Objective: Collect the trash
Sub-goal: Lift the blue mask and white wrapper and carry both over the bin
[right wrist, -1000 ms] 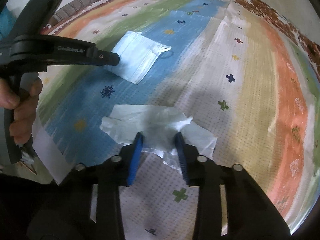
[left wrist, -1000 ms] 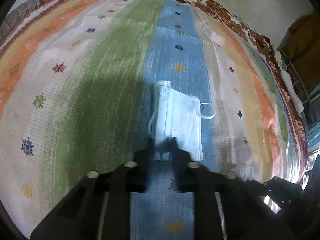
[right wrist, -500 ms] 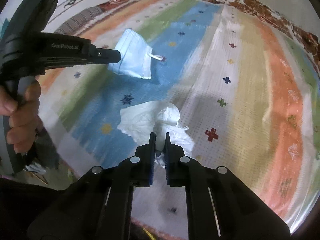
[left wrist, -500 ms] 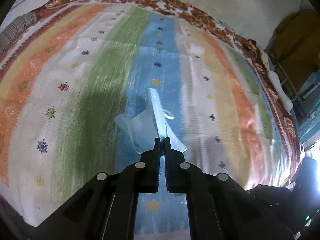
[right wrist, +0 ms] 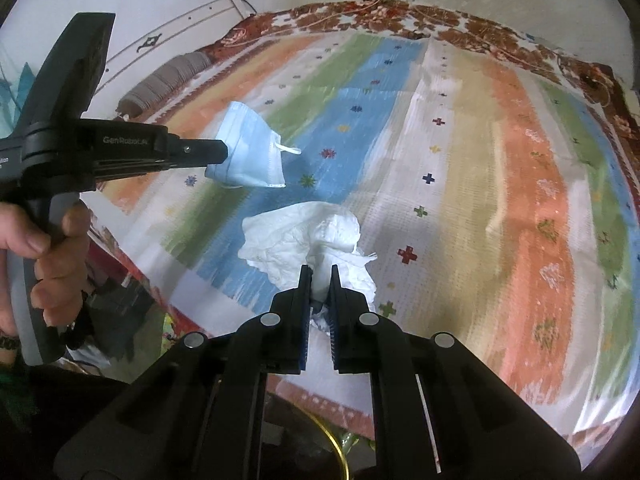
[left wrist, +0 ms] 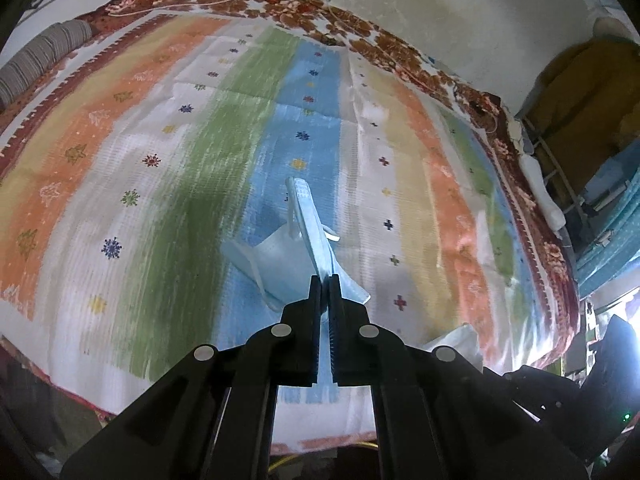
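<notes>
Striped bedspread (left wrist: 440, 184), claws pinching mask (left wrist: 296, 256), tissue (right wrist: 304, 236)

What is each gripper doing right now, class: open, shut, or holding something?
Left gripper: shut on the blue face mask, lifted off the striped bedcover.
Right gripper: shut on the crumpled white tissue.

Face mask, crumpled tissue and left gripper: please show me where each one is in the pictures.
face mask (right wrist: 250, 152), right wrist view, on its pleated blue front.
crumpled tissue (right wrist: 296, 236), right wrist view, on its white bunched middle.
left gripper (left wrist: 325, 280), left wrist view, between its fingertips, shut on the mask's edge.
</notes>
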A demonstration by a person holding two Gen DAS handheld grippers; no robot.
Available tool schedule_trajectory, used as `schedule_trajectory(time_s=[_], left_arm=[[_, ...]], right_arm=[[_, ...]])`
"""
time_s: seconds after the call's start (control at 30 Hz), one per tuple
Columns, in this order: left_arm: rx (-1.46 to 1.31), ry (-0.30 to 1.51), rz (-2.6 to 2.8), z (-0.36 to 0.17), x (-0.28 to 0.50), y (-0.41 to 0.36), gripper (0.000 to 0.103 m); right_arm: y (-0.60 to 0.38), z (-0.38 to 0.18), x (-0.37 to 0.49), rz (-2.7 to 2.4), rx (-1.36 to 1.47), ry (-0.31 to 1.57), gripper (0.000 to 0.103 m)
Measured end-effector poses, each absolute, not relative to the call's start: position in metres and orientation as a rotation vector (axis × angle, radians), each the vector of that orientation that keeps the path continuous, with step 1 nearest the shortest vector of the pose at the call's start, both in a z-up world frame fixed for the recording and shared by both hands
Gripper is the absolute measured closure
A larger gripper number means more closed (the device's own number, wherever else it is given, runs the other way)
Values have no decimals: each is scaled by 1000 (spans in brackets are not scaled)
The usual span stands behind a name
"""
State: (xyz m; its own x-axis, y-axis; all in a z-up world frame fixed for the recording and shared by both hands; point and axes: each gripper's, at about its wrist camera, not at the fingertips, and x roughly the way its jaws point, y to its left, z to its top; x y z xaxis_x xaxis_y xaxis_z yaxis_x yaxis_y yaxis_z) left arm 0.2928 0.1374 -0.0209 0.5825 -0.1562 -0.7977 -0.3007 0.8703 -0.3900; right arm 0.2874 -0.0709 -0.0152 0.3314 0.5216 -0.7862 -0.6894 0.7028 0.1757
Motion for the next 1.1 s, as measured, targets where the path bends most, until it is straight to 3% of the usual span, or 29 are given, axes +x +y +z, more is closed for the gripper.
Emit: schedule_trajectory(time_s=[0.53,1.1], left_arm=[[-521,859,1,23,218,99,100],[-447,841,-69,22,147,57,100]], right_arm=[[-118,17,236,731,-123,861,96],[-161,13,168,665,-85,814,96]])
